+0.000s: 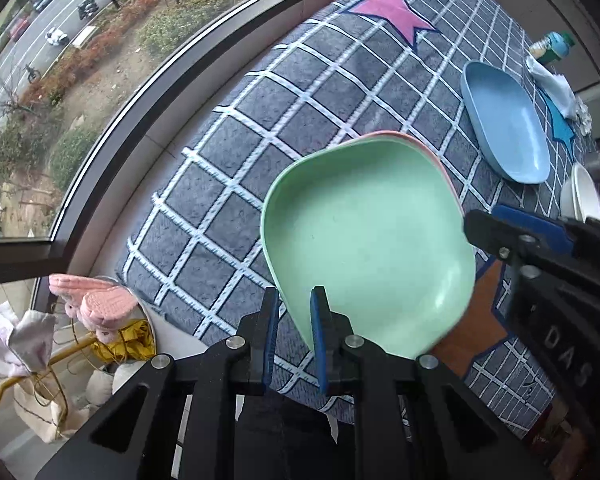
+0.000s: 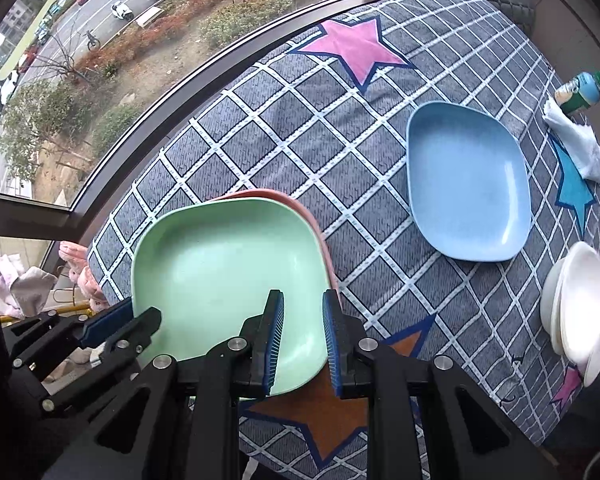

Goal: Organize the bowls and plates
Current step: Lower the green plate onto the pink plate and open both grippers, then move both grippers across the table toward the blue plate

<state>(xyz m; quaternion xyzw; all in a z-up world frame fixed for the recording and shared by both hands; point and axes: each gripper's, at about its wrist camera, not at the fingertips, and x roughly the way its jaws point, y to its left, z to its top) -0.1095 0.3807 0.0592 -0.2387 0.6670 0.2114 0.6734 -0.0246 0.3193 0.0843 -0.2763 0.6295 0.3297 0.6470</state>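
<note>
Plate, pale green, plastic, rounded-square, shallow with a raised lip [image 1: 368, 240]; matt, unmarked; sits over a pink plate of like shape [image 2: 296, 204], of which only a rim sliver shows at the far side; both near the front edge of the grey white-checked cloth surface [image 2: 260, 120], toward its left corner, partly over an orange star patch [image 2: 324, 412].

Left gripper [image 1: 295, 300]: jaws nearly closed, clamped on the green plate's left rim; right gripper [image 2: 303, 300]: likewise clamped on its right rim; both point down.

Left wrist view: shows the right gripper from the side, blue pad on the plate's lip; right wrist view: shows the left gripper the same way, and the light blue rounded-square plate [image 2: 466, 184] whole, lying apart toward the right edge.

Count: green plate, one; pink plate, one; blue plate, one; white bowls [image 2: 580, 300], nested and tilted at the right edge, at least two; green-capped bottle [image 2: 582, 92], one; crumpled white tissue [image 2: 576, 144], one.
</note>
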